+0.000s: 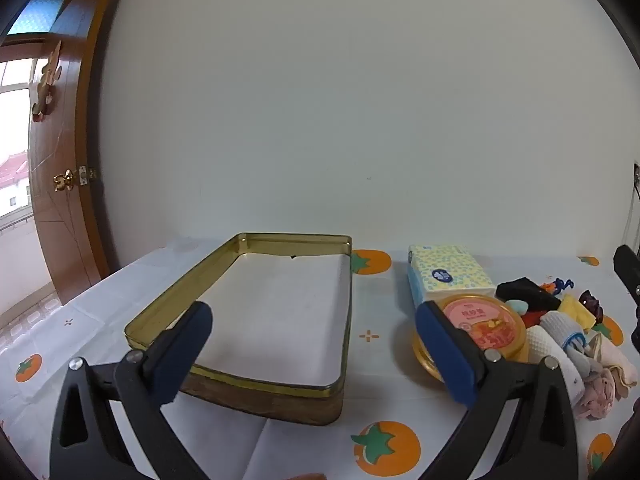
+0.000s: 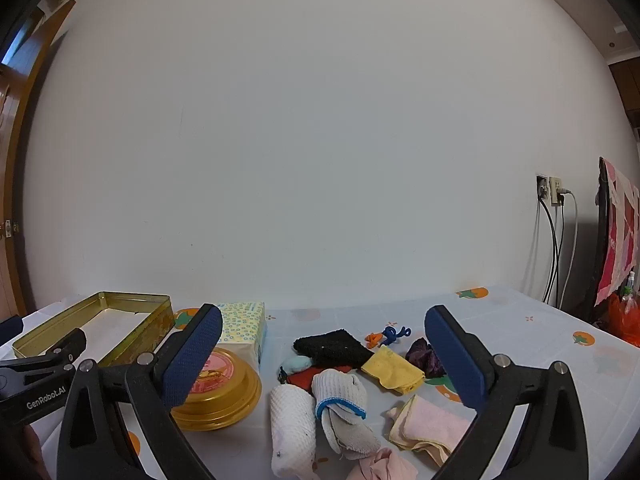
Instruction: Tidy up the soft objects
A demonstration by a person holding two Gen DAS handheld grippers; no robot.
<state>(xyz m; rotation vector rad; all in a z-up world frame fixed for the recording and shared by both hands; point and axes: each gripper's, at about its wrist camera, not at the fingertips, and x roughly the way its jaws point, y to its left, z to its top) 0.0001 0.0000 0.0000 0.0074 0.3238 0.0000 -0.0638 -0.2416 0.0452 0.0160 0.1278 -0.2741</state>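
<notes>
Tablecloth (image 1: pixel 120 296) with orange fruit print spans everything. Tin tray (image 1: pixel 348 300) sits straight ahead of left gripper (image 1: pixel 312 344), jaws spread wide, holding nothing. Tissue pack (image 2: pixel 244 326) and round gold tin (image 2: pixel 224 396) lie by right gripper's (image 2: pixel 324 350) left finger. Rolled socks and cloths (image 2: pixel 340 396) heaped between its spread, empty jaws.

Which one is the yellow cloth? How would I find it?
Look at the heap of soft things on the fruit-print tablecloth, right of the round gold tin. The yellow cloth lies folded between the black knit piece and the dark purple scrunchie. It is the only bright yellow thing there.
</notes>
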